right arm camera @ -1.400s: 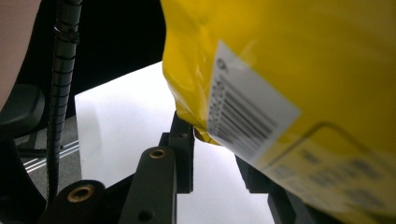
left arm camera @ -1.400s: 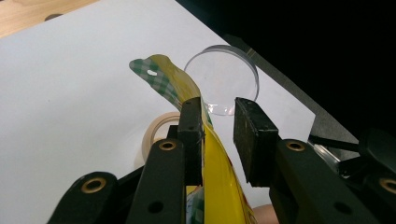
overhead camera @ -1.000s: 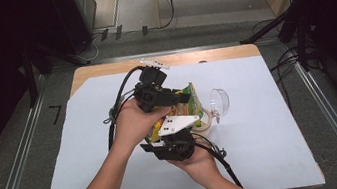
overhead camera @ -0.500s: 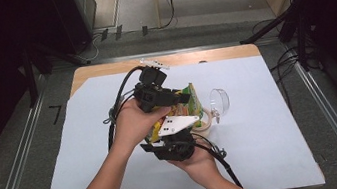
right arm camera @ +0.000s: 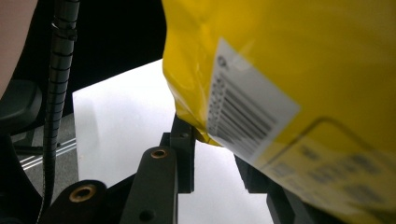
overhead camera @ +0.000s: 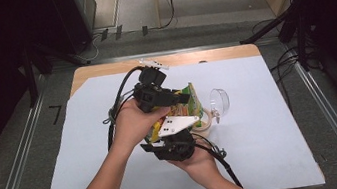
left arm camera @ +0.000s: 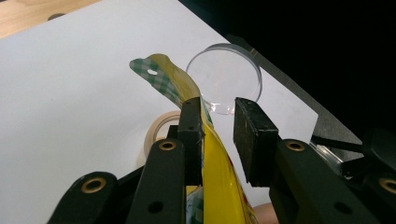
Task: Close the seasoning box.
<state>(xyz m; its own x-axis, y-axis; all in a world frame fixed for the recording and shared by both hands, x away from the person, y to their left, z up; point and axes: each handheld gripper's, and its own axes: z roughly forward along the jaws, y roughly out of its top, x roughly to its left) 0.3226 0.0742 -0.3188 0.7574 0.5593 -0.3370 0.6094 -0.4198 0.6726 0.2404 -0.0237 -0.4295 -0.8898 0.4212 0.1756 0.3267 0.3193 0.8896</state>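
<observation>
While both hands hold their claws close together, the yellow bag (overhead camera: pixel 185 103) hangs in the air right above the tape roll (overhead camera: pixel 204 121). The tape roll lies flat on the white sheet (overhead camera: pixel 276 149), and a clear round dish (overhead camera: pixel 219 101) stands on its edge just beside the roll, on the far side from the hands.

In the left gripper view, the left gripper (left arm camera: pixel 218 126) has its jaws narrow, with the top strip of the bag between them. The bag leans on one pad, but a gap shows at the other pad – so it is not pinched there. The right gripper (right arm camera: pixel 215 154) is under the bag, on the near side of the tape roll. One jaw is hidden behind the bag, so I cannot tell if it is squeezing.

This bag looks light, thin and floppy – it bends over at the top. It is shiny, so it may slip. I think the flat sealed edge is the best place to pinch it, not the puffy middle.
</observation>
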